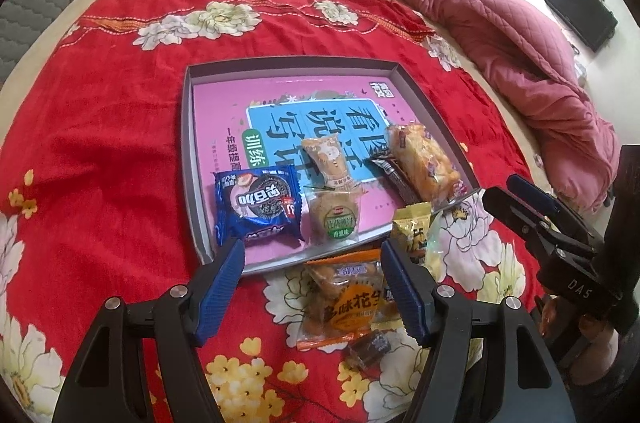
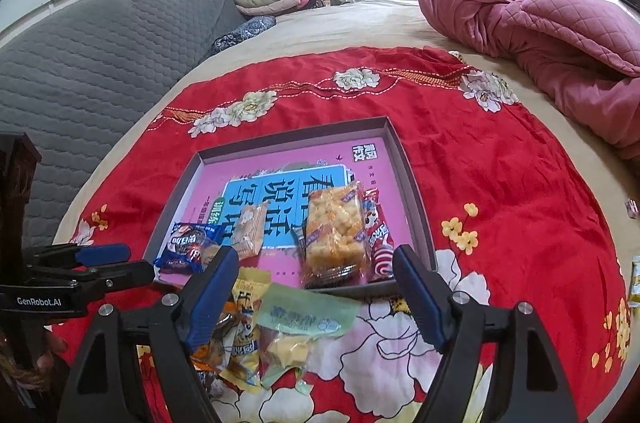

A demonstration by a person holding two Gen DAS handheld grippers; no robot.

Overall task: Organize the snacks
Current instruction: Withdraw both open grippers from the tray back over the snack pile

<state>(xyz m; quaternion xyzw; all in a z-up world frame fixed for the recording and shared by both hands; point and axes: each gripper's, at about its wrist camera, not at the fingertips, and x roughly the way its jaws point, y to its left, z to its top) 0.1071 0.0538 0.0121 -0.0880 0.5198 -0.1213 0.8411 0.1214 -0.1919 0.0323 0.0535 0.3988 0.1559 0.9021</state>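
A shallow grey tray (image 1: 292, 67) (image 2: 296, 139) with a pink book-cover bottom lies on a red flowered cloth. In it sit a blue cookie pack (image 1: 258, 209) (image 2: 188, 247), a green-labelled biscuit (image 1: 334, 219), a beige pack (image 1: 328, 159) (image 2: 250, 231), a golden puffed snack (image 1: 424, 159) (image 2: 334, 227) and a red pack (image 2: 378, 243). My left gripper (image 1: 314, 283) stands open over an orange peanut pack (image 1: 344, 303) lying in front of the tray. My right gripper (image 2: 316, 295) is open above a green pack (image 2: 308, 311) and a yellow pack (image 2: 248, 303), touching neither.
The cloth (image 1: 120, 103) covers a beige bed. A pink quilt (image 1: 500, 35) is bunched along the right side and a grey padded headboard (image 2: 100, 63) runs along the left. A small dark candy (image 1: 372, 345) lies near the peanut pack. Each gripper shows at the other view's edge.
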